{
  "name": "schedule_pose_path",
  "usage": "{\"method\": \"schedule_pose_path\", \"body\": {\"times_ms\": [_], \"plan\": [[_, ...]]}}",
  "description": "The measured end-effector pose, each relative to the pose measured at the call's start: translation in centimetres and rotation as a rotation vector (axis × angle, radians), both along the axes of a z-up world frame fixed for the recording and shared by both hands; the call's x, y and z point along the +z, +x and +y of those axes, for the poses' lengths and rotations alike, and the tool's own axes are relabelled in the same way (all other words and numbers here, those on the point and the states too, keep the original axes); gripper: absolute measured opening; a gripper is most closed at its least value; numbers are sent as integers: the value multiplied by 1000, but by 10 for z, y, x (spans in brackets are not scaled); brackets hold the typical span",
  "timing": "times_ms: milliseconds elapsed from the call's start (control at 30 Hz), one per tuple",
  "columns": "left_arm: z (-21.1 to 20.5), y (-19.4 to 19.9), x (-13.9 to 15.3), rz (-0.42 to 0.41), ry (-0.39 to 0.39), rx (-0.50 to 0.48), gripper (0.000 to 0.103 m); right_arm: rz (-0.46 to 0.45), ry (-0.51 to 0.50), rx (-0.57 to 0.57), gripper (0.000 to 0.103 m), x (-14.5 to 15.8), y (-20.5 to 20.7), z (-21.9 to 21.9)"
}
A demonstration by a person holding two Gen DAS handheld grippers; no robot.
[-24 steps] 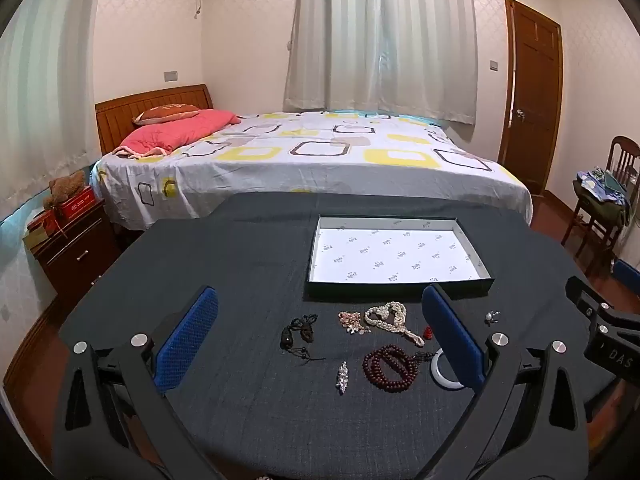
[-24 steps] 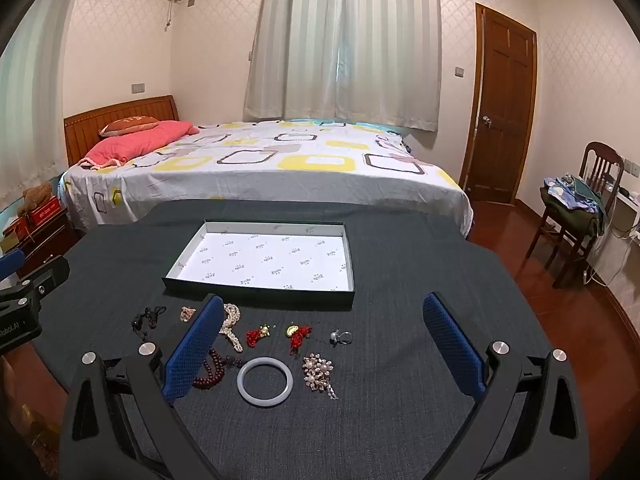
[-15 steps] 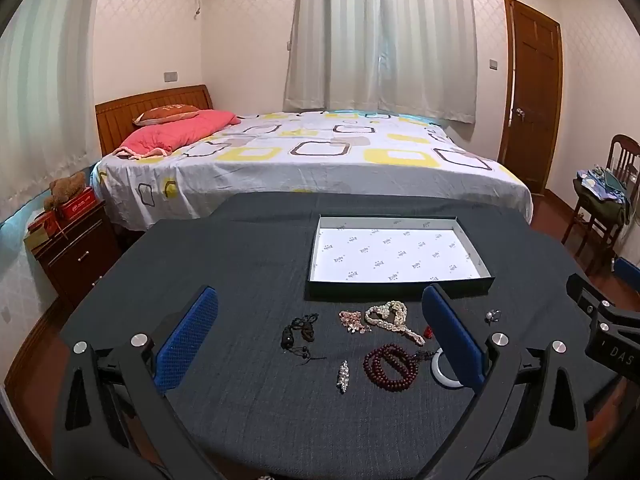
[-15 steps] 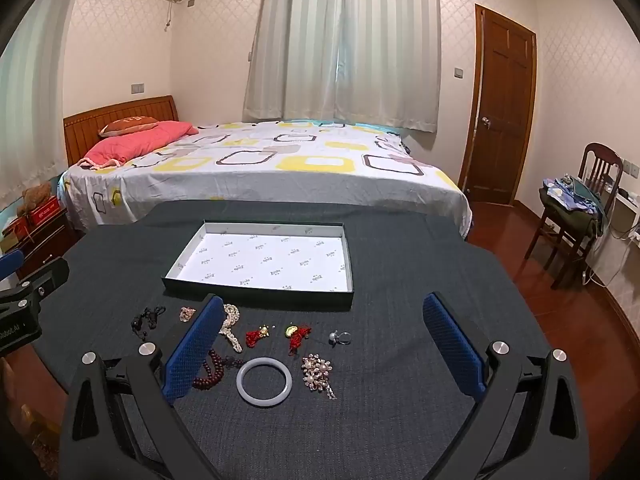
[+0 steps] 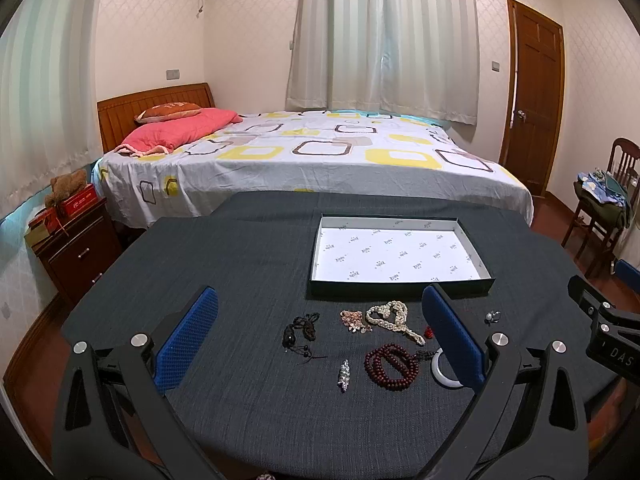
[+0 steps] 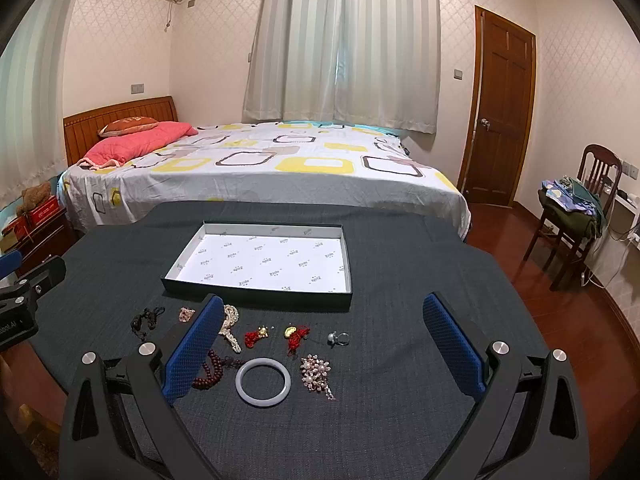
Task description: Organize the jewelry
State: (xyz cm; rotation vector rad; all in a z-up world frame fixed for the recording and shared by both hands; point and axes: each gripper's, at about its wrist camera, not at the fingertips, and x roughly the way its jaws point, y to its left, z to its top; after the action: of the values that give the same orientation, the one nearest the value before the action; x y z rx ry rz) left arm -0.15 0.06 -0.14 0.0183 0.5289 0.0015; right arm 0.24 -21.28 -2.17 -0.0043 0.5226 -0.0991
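A shallow white-lined box sits on the dark cloth table, with nothing in it. In front of it lies loose jewelry: a black cord piece, a white bead necklace, dark red prayer beads, a silver pendant, a white bangle, a pearl brooch, two red tassel charms and a ring. My left gripper hovers open above the left pieces. My right gripper hovers open above the bangle and brooch. Neither holds anything.
Behind the table stands a bed with a patterned sheet. A nightstand is at the left, a wooden chair with clothes at the right, a door beyond.
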Motion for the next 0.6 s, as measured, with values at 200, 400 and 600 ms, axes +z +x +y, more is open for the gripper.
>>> {"method": "schedule_pose_path", "body": {"times_ms": [200, 400, 600], "plan": [[2, -3, -1, 3, -3, -3, 100, -1, 0, 1, 97, 1, 0, 0], [0, -4, -2, 6, -6, -1, 100, -2, -1, 1, 97, 1, 0, 0], [1, -4, -1, 8, -7, -1, 100, -3, -2, 1, 97, 2, -1, 0]]}}
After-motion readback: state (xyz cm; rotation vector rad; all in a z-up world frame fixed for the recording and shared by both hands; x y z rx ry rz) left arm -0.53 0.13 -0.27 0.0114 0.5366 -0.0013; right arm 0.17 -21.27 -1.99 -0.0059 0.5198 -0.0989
